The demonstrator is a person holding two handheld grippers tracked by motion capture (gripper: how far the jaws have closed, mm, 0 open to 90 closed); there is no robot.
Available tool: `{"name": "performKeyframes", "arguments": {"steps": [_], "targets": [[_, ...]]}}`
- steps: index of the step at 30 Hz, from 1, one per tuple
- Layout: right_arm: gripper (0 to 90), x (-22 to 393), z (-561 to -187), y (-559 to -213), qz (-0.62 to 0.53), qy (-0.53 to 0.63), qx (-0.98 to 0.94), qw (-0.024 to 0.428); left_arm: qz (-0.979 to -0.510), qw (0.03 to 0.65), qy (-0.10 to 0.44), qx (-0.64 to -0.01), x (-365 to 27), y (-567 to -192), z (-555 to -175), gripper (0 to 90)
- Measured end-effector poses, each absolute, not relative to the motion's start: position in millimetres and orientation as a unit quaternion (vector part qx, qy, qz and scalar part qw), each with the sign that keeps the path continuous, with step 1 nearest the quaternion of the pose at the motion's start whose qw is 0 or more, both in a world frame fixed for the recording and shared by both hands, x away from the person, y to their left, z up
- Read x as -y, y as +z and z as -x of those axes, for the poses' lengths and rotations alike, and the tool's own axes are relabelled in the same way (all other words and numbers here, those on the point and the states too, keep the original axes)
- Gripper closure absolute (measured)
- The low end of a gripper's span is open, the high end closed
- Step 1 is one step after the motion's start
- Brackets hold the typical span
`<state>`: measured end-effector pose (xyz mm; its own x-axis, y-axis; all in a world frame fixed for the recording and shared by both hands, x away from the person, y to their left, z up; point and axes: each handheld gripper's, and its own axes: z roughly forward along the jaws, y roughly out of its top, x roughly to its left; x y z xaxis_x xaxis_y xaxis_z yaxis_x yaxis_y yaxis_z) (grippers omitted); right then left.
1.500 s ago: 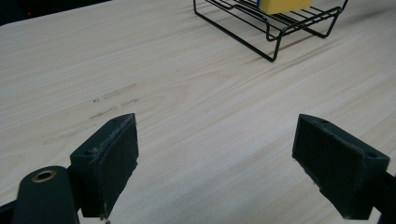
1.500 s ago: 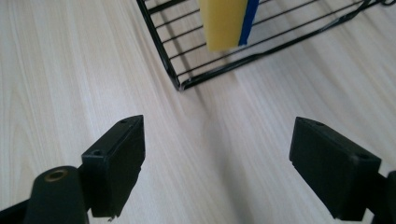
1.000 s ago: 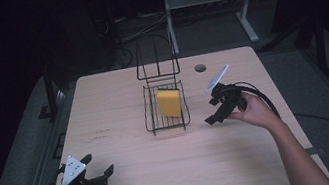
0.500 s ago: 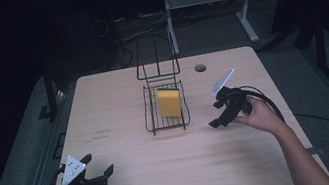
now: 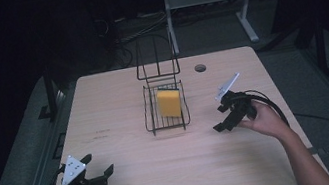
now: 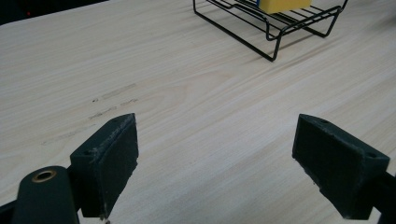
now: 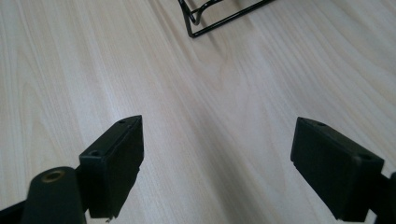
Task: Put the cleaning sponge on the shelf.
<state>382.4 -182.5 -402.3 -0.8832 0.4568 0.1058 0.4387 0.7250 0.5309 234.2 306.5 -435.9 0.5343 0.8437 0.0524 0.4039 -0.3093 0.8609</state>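
Sponge: your yellow rectangular foam sponge leans inside the black wire rack mid-table, so placing looks done
Right hand-held gripper: jaws wide, empty, just beside the rack's right edge, low over the light wooden table
Left hand-held gripper: jaws wide, empty, near the table's front left corner, well apart from the rack
Left to do: likely nothing but parking your hands

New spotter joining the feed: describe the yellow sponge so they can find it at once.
Start at the pale wooden table and find the black wire rack near its middle. The yellow sponge sits inside that rack, between the two open grippers. It is the one bright block among black wire and black jaws.
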Motion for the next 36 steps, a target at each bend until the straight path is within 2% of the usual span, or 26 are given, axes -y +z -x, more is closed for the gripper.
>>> {"name": "performKeyframes", "arguments": {"steps": [36], "targets": [[16.6,205,-354,-414,-0.252,0.276,-0.927,0.017,-0.767,0.423,0.259,-0.407,-306,-436,-235,13.8]]}}
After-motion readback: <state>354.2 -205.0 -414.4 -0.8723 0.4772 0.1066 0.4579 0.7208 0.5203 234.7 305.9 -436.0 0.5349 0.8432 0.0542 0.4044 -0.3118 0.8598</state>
